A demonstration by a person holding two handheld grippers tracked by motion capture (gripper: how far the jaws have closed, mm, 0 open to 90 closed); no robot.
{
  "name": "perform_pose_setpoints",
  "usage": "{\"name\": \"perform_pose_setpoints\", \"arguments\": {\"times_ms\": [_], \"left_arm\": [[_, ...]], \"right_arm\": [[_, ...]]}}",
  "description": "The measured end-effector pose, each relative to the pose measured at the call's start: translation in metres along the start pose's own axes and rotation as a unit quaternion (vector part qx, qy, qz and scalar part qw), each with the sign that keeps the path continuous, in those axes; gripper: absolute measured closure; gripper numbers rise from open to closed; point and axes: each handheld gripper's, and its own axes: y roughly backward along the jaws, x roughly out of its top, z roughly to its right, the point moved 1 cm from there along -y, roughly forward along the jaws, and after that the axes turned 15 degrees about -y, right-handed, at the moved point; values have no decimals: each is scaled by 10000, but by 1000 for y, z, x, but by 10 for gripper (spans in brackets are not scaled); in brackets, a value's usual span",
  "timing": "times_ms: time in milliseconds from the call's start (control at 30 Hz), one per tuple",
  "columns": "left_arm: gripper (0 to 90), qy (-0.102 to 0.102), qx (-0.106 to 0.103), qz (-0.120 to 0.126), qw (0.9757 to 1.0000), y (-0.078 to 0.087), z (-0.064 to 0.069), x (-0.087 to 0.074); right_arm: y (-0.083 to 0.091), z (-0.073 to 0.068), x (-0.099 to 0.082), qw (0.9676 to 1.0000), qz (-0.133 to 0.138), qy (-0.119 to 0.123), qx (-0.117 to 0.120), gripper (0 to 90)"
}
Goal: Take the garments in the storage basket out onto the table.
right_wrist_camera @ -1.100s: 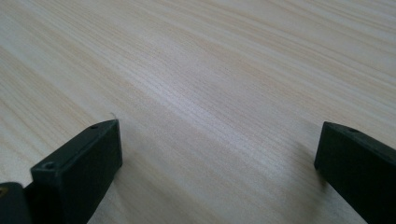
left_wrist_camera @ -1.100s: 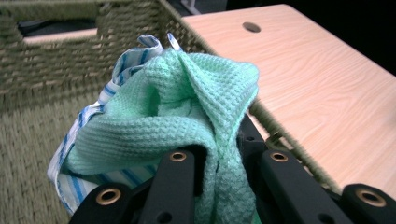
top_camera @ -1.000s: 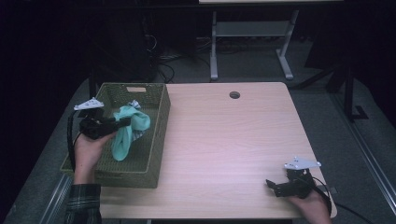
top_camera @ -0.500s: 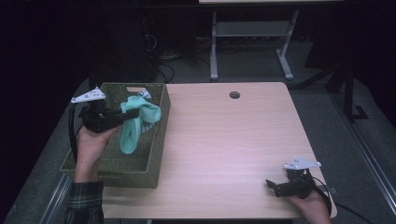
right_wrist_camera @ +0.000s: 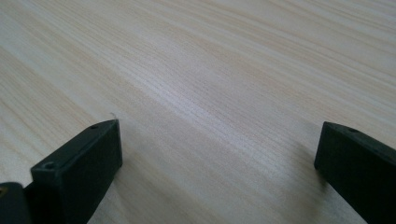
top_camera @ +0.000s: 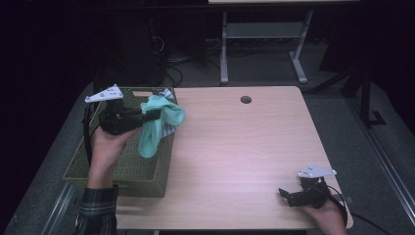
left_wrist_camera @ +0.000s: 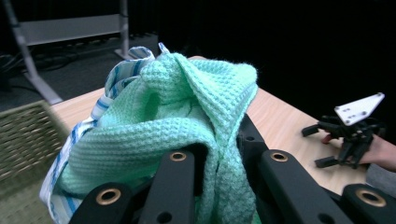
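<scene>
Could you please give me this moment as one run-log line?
left claw: shut on green cloth, over basket | right claw: open, on table

High view: set above the near edge of the table [top_camera: 235, 147], facing forward and down, taking in the whole top. Left gripper view: riding low over the basket [left_wrist_camera: 23, 135], facing right across the table, very close to a green cloth [left_wrist_camera: 177, 121]; shares the right gripper [left_wrist_camera: 350, 133] with the high view. Right gripper view: close above bare tabletop.
</scene>
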Motion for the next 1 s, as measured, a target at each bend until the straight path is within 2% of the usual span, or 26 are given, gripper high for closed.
{"name": "perform_pose_setpoints", "arguments": {"times_ms": [367,1000], "left_arm": [[794,-189,-305,97,9993,-20,17,14],[795,-325,-813,88,9961,-57,44,19]], "right_arm": [[0,0,0,10000,0,1,0,3],[0,0,0,10000,-1,3,-1,4]]}}
